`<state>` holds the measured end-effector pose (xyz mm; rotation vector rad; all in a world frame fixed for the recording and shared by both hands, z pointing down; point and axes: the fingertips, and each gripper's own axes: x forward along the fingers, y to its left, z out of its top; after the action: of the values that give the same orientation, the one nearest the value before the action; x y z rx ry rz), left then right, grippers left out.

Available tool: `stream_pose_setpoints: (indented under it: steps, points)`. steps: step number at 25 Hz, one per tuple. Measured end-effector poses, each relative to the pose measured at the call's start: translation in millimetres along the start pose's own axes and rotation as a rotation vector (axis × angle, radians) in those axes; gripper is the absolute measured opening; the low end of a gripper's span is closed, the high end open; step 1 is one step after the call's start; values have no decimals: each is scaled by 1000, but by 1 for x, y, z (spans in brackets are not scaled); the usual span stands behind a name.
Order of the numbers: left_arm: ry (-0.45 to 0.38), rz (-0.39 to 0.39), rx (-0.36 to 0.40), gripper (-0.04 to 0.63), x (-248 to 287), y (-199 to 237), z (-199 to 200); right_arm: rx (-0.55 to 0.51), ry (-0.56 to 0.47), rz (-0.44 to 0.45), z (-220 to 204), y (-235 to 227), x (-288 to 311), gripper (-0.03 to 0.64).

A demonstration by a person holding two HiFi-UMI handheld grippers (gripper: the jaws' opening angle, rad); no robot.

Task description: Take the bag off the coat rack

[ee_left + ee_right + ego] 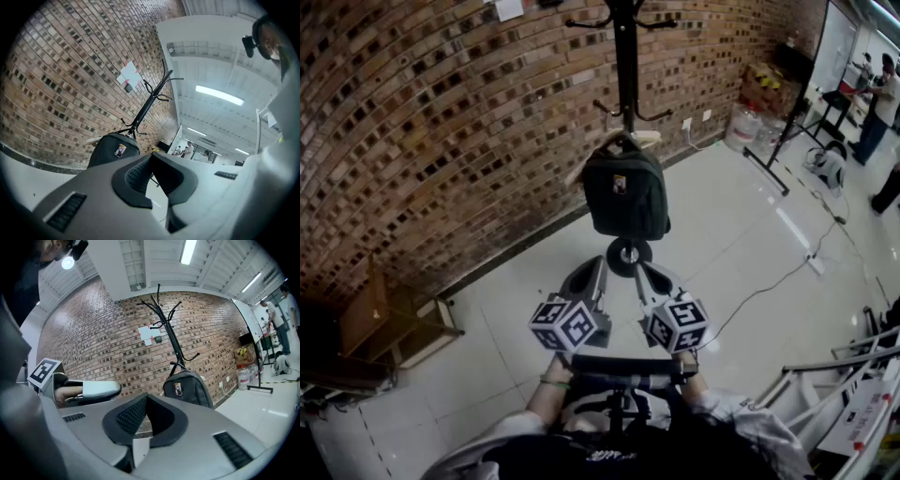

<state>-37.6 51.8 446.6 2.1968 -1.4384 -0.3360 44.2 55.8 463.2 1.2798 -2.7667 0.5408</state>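
A dark backpack (625,197) with a small badge on its front hangs from a low hook of the black coat rack (625,56), above the rack's round base (628,255). My left gripper (599,265) and right gripper (640,272) sit side by side below the bag, short of it and apart from it. Both are shut with nothing between the jaws. In the left gripper view the backpack (112,150) and the coat rack (149,104) lie ahead beyond the left gripper (151,157). The right gripper view shows the backpack (187,387) to the right of the right gripper (146,397).
A brick wall (441,122) stands behind the rack. A wooden shelf (389,323) sits at the lower left. Water bottles (742,127), a black stand (780,141) and a floor cable (769,286) are to the right, with a metal frame (848,389) at the bottom right.
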Motion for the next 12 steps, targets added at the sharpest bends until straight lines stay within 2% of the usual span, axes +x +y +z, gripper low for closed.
stream_pose_setpoints:
  steps: [12]
  points:
    - [-34,49,-30,8,40,20,17,39,-15,-2,12,-34,29,0]
